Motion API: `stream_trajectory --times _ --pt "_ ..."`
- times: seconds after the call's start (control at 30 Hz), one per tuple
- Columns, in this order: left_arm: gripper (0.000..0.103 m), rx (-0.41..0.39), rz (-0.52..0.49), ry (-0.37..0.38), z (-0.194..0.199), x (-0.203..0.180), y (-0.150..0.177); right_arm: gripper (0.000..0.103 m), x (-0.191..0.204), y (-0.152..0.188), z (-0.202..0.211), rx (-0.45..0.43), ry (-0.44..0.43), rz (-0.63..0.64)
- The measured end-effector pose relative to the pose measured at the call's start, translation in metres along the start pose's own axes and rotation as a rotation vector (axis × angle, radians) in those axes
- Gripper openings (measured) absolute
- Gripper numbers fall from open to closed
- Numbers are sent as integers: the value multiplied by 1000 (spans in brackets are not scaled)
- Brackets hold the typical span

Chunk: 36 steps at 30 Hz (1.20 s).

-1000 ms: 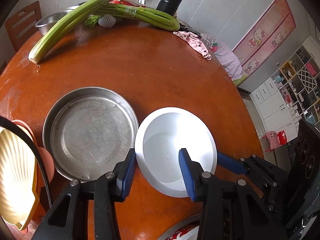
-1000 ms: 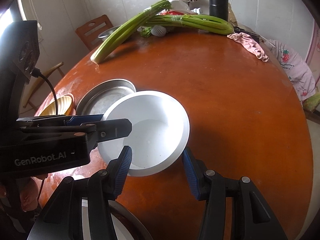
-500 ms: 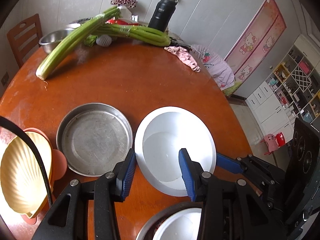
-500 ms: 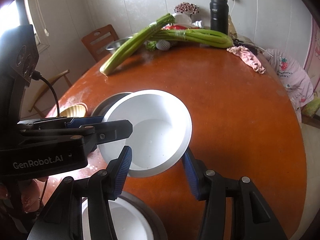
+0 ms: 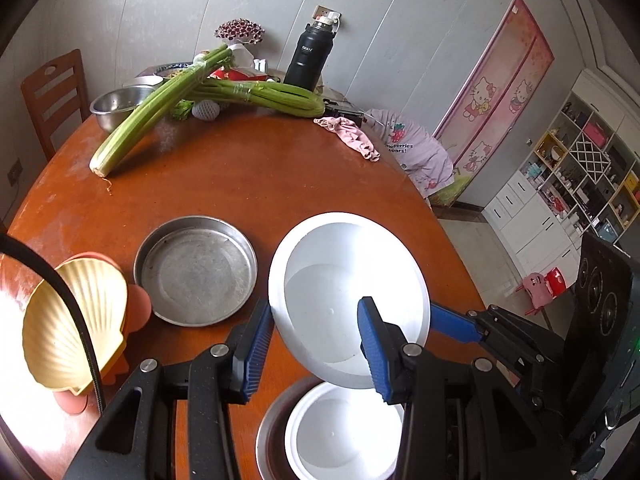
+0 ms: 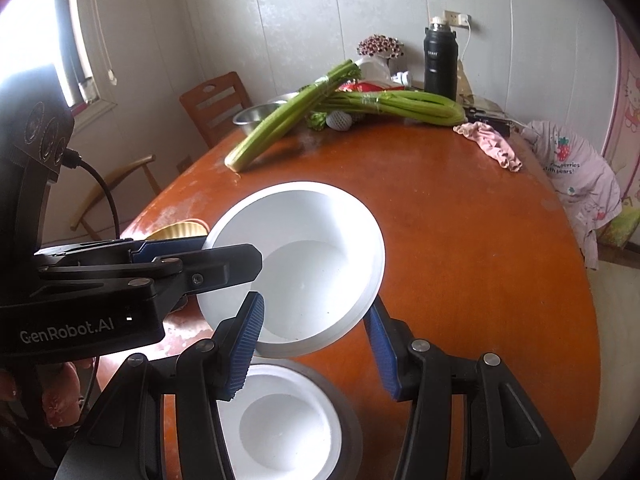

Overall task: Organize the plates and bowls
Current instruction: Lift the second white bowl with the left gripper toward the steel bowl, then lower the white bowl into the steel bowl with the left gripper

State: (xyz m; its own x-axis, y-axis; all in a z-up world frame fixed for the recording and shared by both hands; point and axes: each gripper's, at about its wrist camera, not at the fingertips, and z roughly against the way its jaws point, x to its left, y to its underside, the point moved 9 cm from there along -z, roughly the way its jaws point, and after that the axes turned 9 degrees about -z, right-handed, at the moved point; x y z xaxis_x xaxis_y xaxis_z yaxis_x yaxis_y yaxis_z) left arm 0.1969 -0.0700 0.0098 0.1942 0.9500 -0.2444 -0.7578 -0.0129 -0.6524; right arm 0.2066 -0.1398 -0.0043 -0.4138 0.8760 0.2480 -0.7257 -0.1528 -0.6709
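A large white bowl (image 5: 344, 280) hangs tilted above the orange table, held between both grippers. My left gripper (image 5: 316, 344) has one finger inside the bowl and one outside its near rim. My right gripper (image 6: 316, 344) straddles the bowl's (image 6: 304, 256) near rim in the same way. Below it a smaller white bowl (image 5: 344, 432) sits inside a steel pan (image 5: 272, 436), also seen in the right wrist view (image 6: 284, 424). An empty steel pan (image 5: 196, 270) lies to the left. A gold shell dish (image 5: 68, 324) rests on orange plates at the far left.
Celery stalks (image 5: 160, 108), a steel bowl (image 5: 116, 106), a black flask (image 5: 308, 56) and a pink cloth (image 5: 352, 136) lie at the table's far side. A wooden chair (image 5: 52, 92) stands behind. The table edge (image 6: 592, 320) curves along the right.
The white bowl has risen off the table with both grippers and tilted. The smaller white bowl in its steel pan has come into view beneath it.
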Motion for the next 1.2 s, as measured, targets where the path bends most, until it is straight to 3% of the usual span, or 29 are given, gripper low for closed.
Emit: stream_trajectory --times 0.6,0.9,1.2 --pt "43 -24 -14 20 34 -15 31 53 22 27 37 -37 -7 26" --pt "43 -10 -21 34 38 -20 53 53 25 51 44 -25 -5 22" --pt "43 54 -21 50 23 -25 80 53 16 78 38 22 3 -5"
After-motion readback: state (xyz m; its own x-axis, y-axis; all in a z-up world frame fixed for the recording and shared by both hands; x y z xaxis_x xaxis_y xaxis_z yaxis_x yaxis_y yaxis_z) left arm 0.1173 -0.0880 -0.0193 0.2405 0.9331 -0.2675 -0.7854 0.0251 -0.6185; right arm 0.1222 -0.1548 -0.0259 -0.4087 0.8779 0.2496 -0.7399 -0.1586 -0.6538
